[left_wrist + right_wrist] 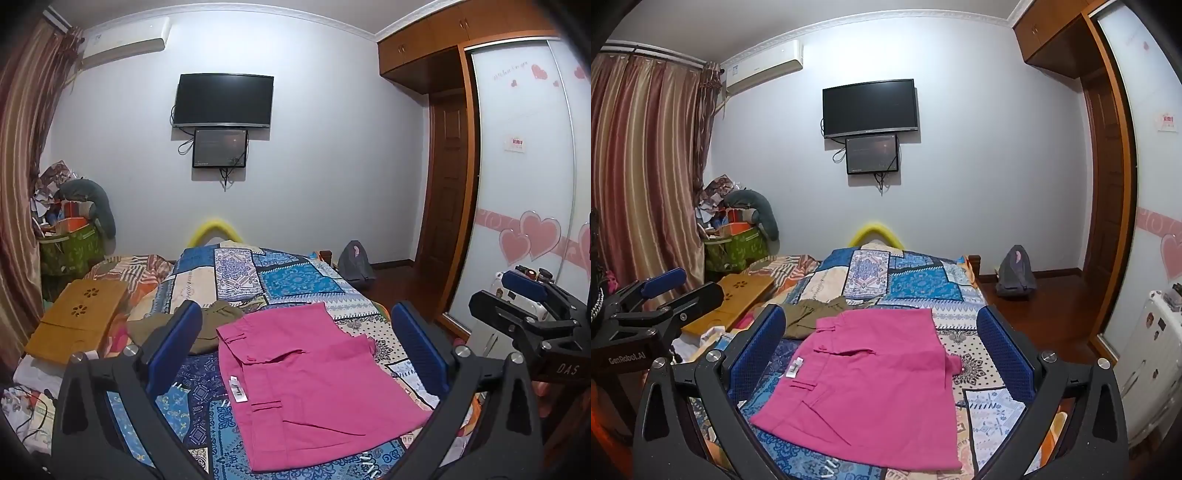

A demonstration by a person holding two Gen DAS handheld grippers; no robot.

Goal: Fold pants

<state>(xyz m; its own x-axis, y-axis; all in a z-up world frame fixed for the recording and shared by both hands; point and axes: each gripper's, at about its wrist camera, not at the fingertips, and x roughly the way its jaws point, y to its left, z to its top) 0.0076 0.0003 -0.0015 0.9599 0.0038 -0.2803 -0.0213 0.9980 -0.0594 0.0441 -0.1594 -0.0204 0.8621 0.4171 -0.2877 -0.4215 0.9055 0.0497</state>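
Right wrist view alone shows striped curtains [639, 166] beside folded pink pants [871, 380].

Dim, cool indoor light, strong fisheye bend in both wrist views

The wall [332, 155] around the television [223, 99] is evenly lit, bluish, with faint shadows beneath it; straight lines far from the television curve hard, corners go black, and detail stays soft and slightly grainy throughout.

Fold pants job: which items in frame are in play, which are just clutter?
In play: pink pants, left hand-held gripper, right hand-held gripper, both open.
Clutter: olive garment, wooden lap tray, grey backpack, patchwork bedspread.
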